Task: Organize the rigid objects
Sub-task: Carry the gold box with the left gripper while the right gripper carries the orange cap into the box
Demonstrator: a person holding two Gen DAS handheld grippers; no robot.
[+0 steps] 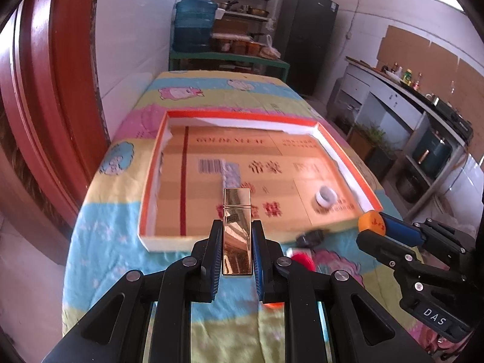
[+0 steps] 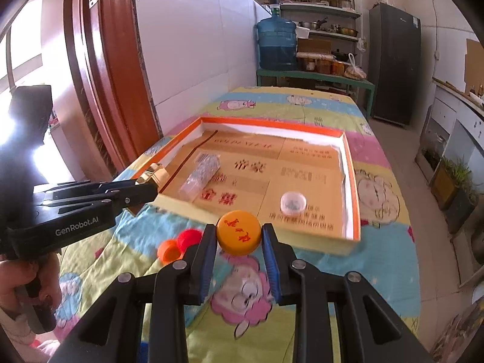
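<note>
Gold rectangular bar (image 1: 237,230), glossy and rigid: clamped lengthwise between the pads of the left tool (image 1: 237,252), far end projecting past the fingertips toward the shallow orange-rimmed box (image 1: 242,116). Carried above the bench (image 1: 115,242), just short of the box's near wall; not yet over the cardboard floor.

Orange bottle cap (image 2: 238,232) with red lettering: gripped across its rim by the right tool (image 2: 239,246), jaws closed on it at a modest gap. Held above the patterned cloth, near the box's near wall, toward its right-hand corner in the left wrist view.

Already lying inside the box: a small white cap (image 2: 293,202) toward the right side and a clear plastic packet (image 2: 201,177) nearer the left. Left on the cloth outside the box: a red cap (image 2: 189,237) and a smaller orange cap (image 2: 169,251), touching or nearly so, just beside the right tool; a dark item near the box's front edge in the left wrist view, too blurred to identify.

Step in hand, as judged: transport of both held pieces toward the box, release not yet begun.

Next move, as judged: carry each tool forward over the near wall with enough clearance for the projecting bar end, lower toward a bare patch of cardboard clear of the white cap and packet, then open. Bar best laid flat, not dropped on end. Cap likely to roll if released on its edge. Both tools converging on one wall: spacing to be watched.
</note>
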